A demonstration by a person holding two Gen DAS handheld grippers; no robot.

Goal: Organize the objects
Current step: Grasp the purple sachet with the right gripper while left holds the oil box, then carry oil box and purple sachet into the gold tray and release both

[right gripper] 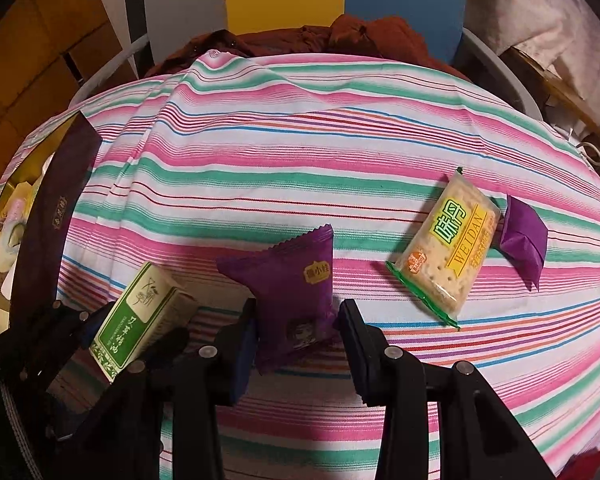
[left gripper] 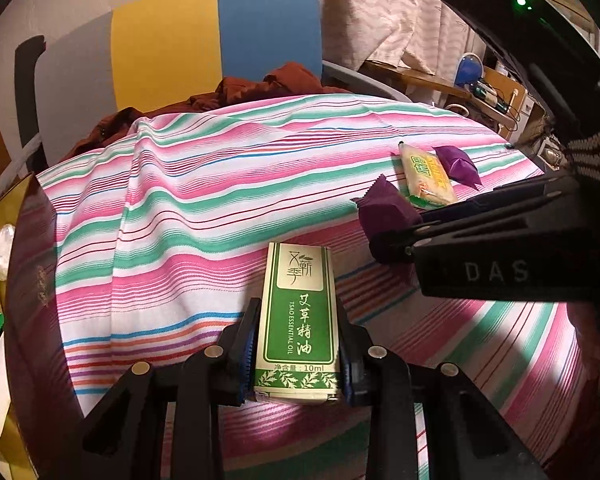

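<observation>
My left gripper [left gripper: 298, 344] is shut on a green and cream essential oil box [left gripper: 298, 320], held upright over the striped cloth [left gripper: 180, 200]. In the right wrist view the same oil box [right gripper: 140, 312] sits in the left gripper [right gripper: 132, 332] at lower left. My right gripper [right gripper: 298, 332] is shut on a purple snack packet [right gripper: 296, 292], its fingers [right gripper: 242, 340] pressing both sides. From the left wrist view, the right gripper [left gripper: 388, 244] and its purple packet [left gripper: 384, 212] are just right of the oil box.
A cracker packet [right gripper: 446, 244] and a second purple packet [right gripper: 524, 236] lie on the cloth at the right. A dark maroon gift box [right gripper: 48, 216] with several wrapped items inside stands open at the left edge. A chair with brown clothing [right gripper: 340, 36] is behind the table.
</observation>
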